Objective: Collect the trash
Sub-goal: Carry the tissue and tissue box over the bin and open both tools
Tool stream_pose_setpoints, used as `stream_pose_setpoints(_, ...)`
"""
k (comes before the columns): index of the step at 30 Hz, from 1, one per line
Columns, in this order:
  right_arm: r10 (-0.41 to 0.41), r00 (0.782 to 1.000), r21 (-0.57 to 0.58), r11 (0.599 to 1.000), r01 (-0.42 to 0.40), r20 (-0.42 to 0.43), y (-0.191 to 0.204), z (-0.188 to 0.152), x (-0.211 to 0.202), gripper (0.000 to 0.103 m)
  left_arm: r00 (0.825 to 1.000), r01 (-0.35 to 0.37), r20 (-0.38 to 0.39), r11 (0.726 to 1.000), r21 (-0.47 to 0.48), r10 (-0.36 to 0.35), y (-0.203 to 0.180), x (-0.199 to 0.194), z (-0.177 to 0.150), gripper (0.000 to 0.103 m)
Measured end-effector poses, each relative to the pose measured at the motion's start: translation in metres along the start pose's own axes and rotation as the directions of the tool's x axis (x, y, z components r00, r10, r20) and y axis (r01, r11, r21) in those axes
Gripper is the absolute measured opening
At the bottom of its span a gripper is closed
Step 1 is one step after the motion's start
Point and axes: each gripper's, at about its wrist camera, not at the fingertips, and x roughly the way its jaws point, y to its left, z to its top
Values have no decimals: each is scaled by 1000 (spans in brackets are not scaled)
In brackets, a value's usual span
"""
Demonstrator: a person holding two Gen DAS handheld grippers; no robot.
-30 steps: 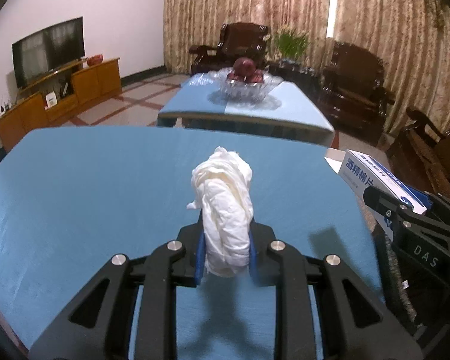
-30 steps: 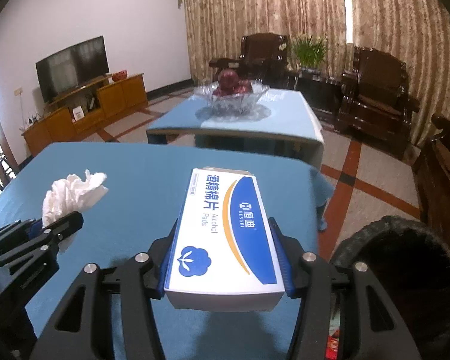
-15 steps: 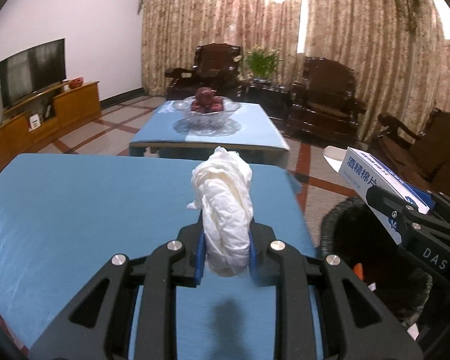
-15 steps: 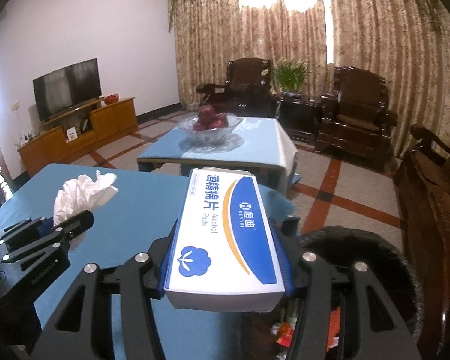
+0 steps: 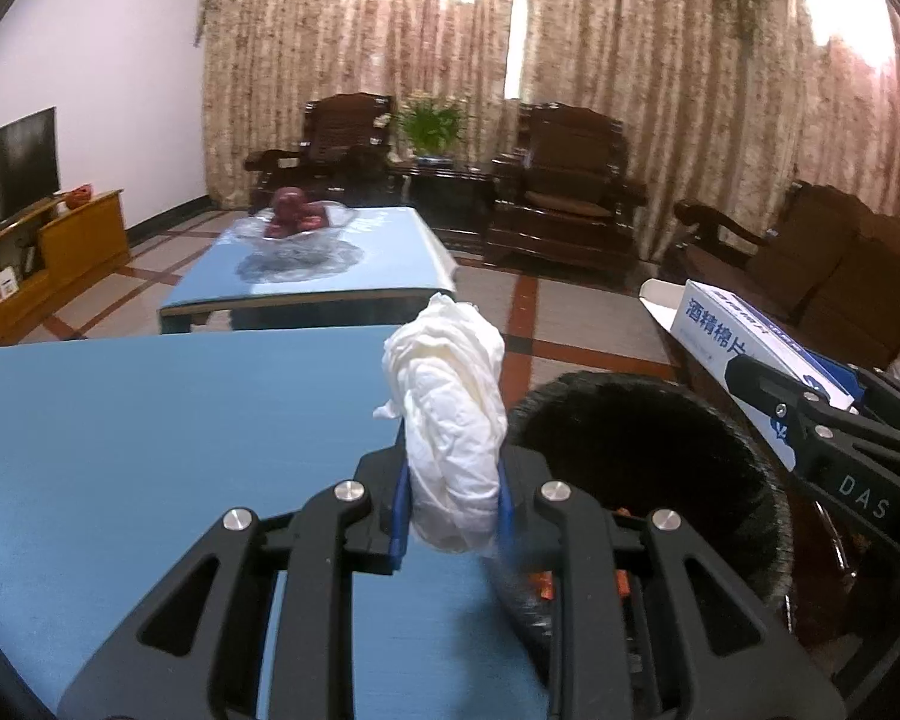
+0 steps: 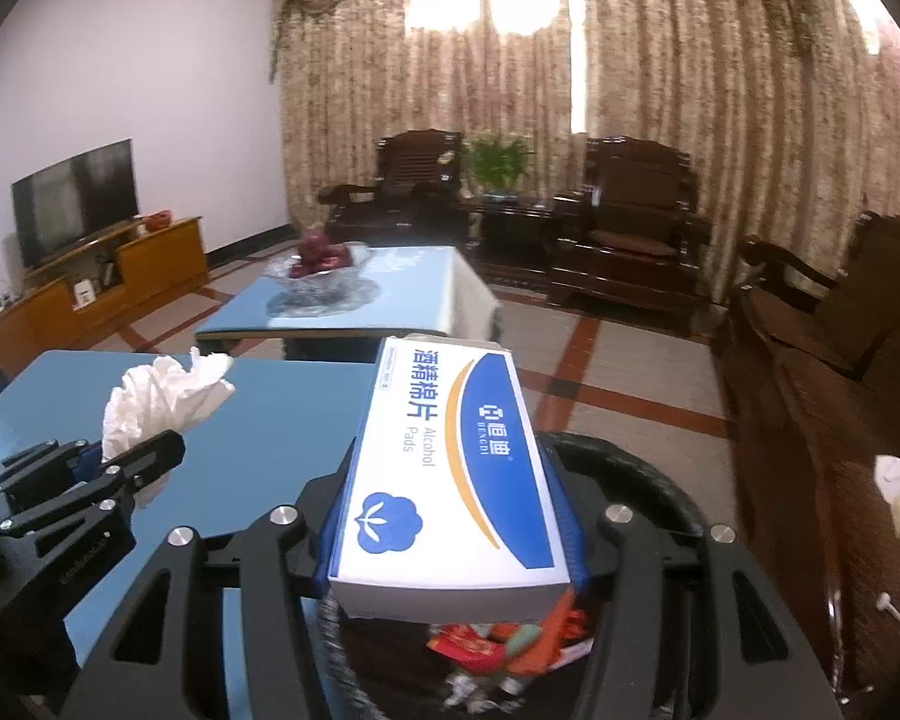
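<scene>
Blue-padded jaws of the left gripper (image 5: 453,510) pinch a crumpled white tissue (image 5: 450,420) at the blue table's (image 5: 150,420) edge; the right gripper (image 6: 450,516) clamps an alcohol-pads box (image 6: 450,456) above the black trash bin (image 6: 648,468), litter (image 6: 498,648) inside.

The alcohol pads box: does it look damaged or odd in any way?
Slightly. In the left wrist view, the alcohol pads box held by the right gripper has its far end flap hanging open. Otherwise it looks square and uncrushed.

1 tissue wad (image 5: 450,420), 1 box (image 6: 450,468), 1 bin (image 5: 660,456), 2 tables (image 5: 168,420).
</scene>
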Motion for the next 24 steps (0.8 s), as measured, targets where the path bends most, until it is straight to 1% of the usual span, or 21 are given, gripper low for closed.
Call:
stream_pose_setpoints(7, -79, 997, 50, 996, 80, -24, -49, -16, -4, 54, 997, 74, -33, 996, 47, -73, -38, 23, -1, 21)
stream_pose_setpoints(11, -104, 994, 57, 993, 106, -38, -65, -22, -1, 54, 993, 107, -54, 992, 63, -104, -55, 38, -2, 21)
stream_pose_setpoints(17, -134, 989, 83, 987, 139, -65, -87, -30, 13, 54, 990, 126, -74, 986, 111, -119, -77, 64, -7, 21)
stream_pose_setpoints(24, -151, 983, 83, 984, 160, -104, -103, -42, 36, 54, 985, 150, -106, 982, 119, -137, -91, 94, -13, 22)
